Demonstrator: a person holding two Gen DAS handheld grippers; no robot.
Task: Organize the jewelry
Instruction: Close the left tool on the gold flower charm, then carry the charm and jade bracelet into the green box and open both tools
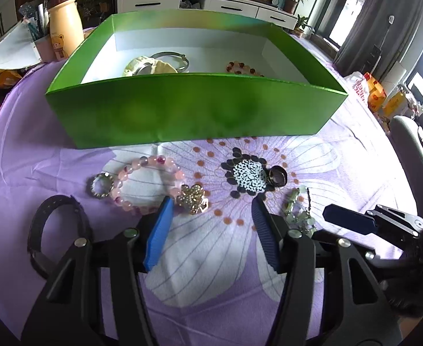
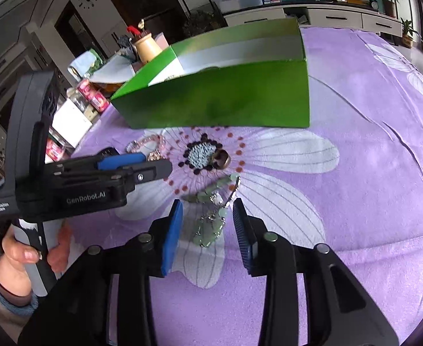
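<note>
Green cardboard box [image 1: 194,109] beyond both tongs, cream watch [image 1: 148,67], metal bangle [image 1: 172,56], beaded bracelet [image 1: 243,67] inside, left tongs [image 1: 211,210] apart, gold brooch [image 1: 192,199] by left pad, right tongs [image 2: 207,210] apart astride jade-green bead necklace [image 2: 211,227] on purple table [image 2: 355,201]

Bright daylight, perhaps window glare right; fisheye-warped, soft edges.

Green box [image 1: 194,109] open, holding cream watch [image 1: 148,67], metal bangle [image 1: 179,57], bead bracelet [image 1: 243,67]. In front on the table: pink bead bracelet [image 1: 151,161], sparkly ring [image 1: 102,186], gold brooch [image 1: 192,199], dark ring [image 1: 277,176], green necklace [image 2: 211,227], black strap [image 1: 38,230].
</note>
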